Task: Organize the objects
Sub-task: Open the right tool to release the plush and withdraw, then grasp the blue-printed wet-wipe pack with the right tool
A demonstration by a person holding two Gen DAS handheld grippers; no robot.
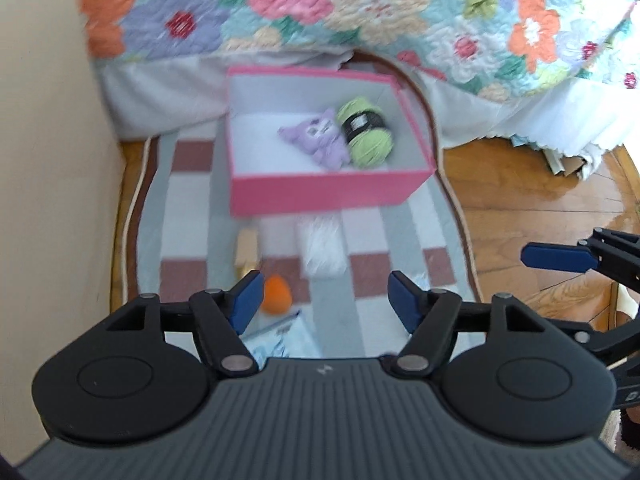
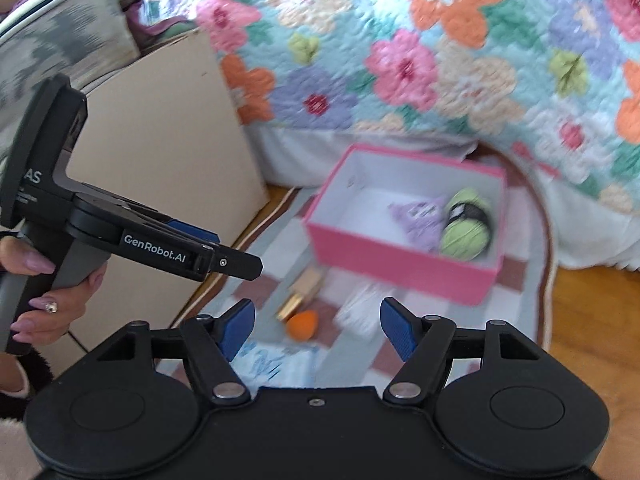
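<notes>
Pink box (image 1: 320,192): on checked rug (image 1: 184,216), holding purple plush (image 1: 316,140) beside green yarn (image 1: 366,132).
Orange sponge (image 1: 276,289): loose on rug, near left gripper (image 1: 320,304); probably soft, light; pinch its middle.
Left fingers: spread, empty.
Right gripper (image 2: 316,326): fingers spread, empty.
</notes>
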